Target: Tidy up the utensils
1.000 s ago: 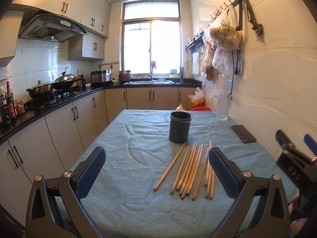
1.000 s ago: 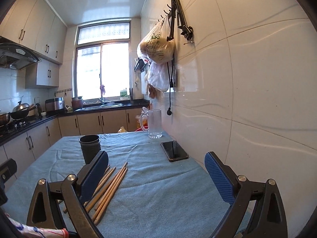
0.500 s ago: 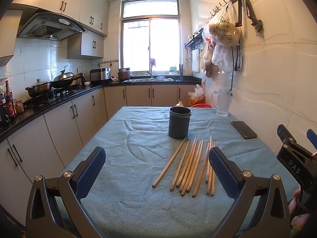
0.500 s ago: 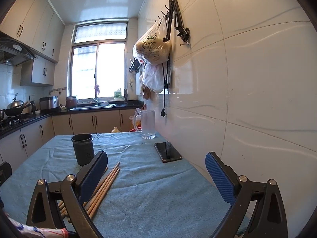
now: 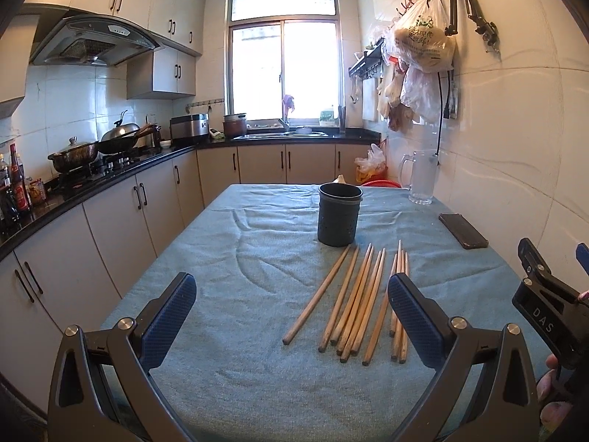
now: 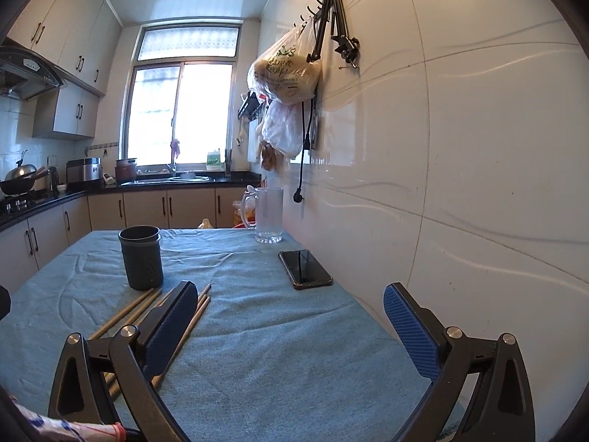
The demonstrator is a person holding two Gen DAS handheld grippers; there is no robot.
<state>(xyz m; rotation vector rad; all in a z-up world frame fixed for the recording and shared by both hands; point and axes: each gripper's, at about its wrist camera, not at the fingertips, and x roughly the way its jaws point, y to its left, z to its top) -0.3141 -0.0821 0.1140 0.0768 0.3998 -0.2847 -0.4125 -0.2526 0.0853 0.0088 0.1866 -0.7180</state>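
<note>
Claws fill the foreground of both wrist views, each with its blue-padded fingers spread wide and holding nothing. The left claw hangs over the near end of a worktop covered in a blue-green cloth, and its right pad hides part of the task's things: a loose bundle of wooden chopsticks lying flat, roughly side by side, their far tips pointing at a dark cylindrical holder. The holder stands upright and looks empty, with the nearest chopstick tips just beside its base. The right claw sits to the right of the bundle, over bare cloth, and the same chopsticks run under its left finger. Further right a black phone lies near the tiled wall, and beyond it stands a clear glass mug. To begin well, it seems best to lower one claw across a single stick or a pair near the middle, close firmly so it does not pivot, then tip it upright and drop it into the holder without knocking it over.
</note>
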